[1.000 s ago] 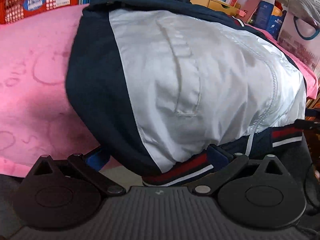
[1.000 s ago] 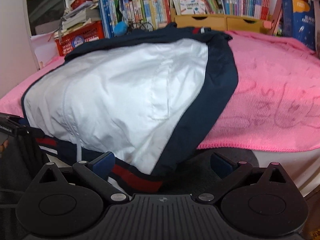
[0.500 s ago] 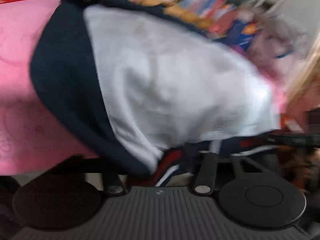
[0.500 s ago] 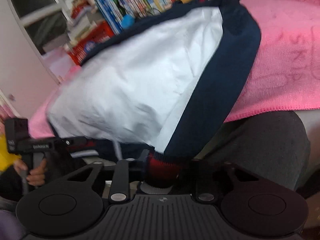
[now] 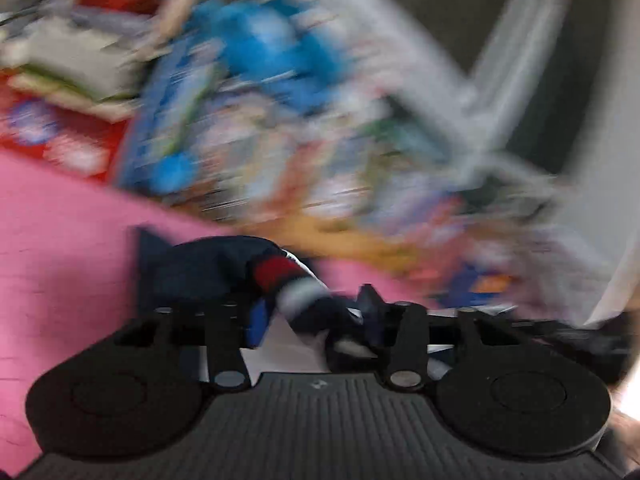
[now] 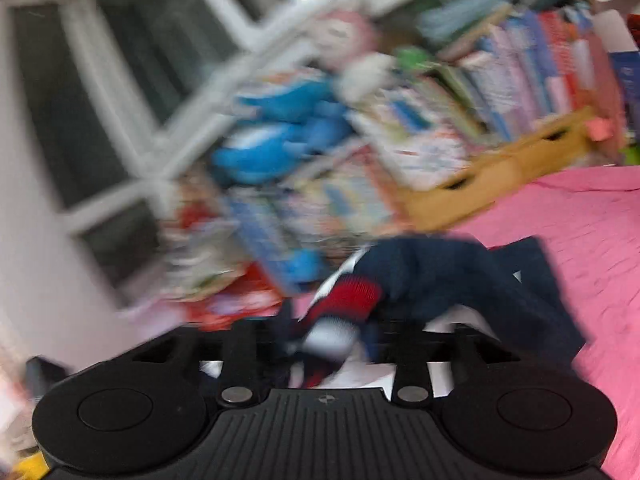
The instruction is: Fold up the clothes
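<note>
Both views heavily motion-blurred. Left gripper [image 5: 316,320]: fingers closed in tight, clamped on the red-white-navy ribbed hem [image 5: 288,280] of the jacket [image 5: 204,268] at lower centre of its frame. The navy jacket bunches just past the fingers, lying on the pink blanket [image 5: 60,232] that fills the left side. Blurred books [image 5: 248,132] upper centre; red crate [image 5: 80,148] at left, label unreadable.

Right gripper [image 6: 328,336]: fingers likewise narrow, gripping the striped hem [image 6: 344,300] lower centre. Jacket [image 6: 448,276] trails right over the pink blanket [image 6: 580,240] on the right side. Blue plush [image 6: 280,136] centre, bookshelf [image 6: 500,80] upper right. No writing legible.
</note>
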A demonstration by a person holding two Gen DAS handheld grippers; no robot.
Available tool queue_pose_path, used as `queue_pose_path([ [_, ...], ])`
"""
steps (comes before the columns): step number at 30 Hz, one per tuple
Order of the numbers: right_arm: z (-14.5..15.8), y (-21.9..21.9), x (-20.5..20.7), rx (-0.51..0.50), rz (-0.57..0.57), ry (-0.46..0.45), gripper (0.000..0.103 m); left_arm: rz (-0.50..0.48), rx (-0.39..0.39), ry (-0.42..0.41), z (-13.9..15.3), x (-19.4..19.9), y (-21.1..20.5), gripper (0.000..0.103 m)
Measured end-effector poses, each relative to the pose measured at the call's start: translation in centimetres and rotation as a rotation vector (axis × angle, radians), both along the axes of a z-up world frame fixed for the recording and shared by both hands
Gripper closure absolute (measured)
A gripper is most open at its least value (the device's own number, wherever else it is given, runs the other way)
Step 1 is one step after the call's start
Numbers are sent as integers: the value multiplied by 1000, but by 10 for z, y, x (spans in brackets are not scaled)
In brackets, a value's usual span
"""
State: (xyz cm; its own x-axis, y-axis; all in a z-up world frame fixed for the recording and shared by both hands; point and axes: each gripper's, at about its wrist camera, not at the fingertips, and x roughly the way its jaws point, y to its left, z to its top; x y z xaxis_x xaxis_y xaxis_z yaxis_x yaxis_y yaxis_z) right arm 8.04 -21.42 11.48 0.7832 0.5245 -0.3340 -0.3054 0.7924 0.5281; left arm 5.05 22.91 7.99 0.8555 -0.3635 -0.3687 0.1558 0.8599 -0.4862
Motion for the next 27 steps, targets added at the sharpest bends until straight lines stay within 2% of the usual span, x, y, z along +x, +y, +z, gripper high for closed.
queue_pose_path([
  [1, -3, 1, 12, -47, -48, 28, 33, 34, 33, 40, -6, 10, 5, 46],
  [3, -14, 6, 16, -154, -74, 5, 32, 49, 71, 64, -15, 11, 17, 39],
  [4, -21, 8, 13, -216, -75, -20, 26, 52, 95, 63, -18, 8, 17, 27],
  [5, -28, 10, 10, -277, -76, -45, 19, 54, 118, 61, -22, 6, 18, 22],
  [8, -48, 18, 1, -470, -81, -119, 18, 62, 189, 57, -31, 0, 20, 20],
  [11, -78, 35, -15, -775, -99, -183, 18, 56, 289, 76, -46, -12, 13, 19],
  [13, -92, 48, -21, -843, -62, -208, 18, 56, 383, 79, -56, -15, 1, 13],
  [16, -105, 51, -18, -869, -53, -197, 18, 60, 518, 85, -70, -18, -14, 12],
  [18, -113, 51, -15, -887, -59, -183, 18, 97, 562, 104, -76, -15, -12, 12],
  [20, -116, 28, 3, -898, -197, -96, 18, 134, 605, 122, -83, -12, -10, 8],
  [22, -114, -1, 12, -835, -324, -15, 18, 170, 639, 140, -88, -9, -7, 8],
  [24, -107, -29, 7, -710, -369, 19, 18, 199, 601, 151, -85, -11, 3, 8],
  [25, -104, -39, 0, -646, -344, 10, 18, 184, 556, 146, -81, -14, 8, 8],
  [27, -101, -48, -14, -542, -244, -38, 18, 93, 435, 115, -75, -22, 15, 7],
])
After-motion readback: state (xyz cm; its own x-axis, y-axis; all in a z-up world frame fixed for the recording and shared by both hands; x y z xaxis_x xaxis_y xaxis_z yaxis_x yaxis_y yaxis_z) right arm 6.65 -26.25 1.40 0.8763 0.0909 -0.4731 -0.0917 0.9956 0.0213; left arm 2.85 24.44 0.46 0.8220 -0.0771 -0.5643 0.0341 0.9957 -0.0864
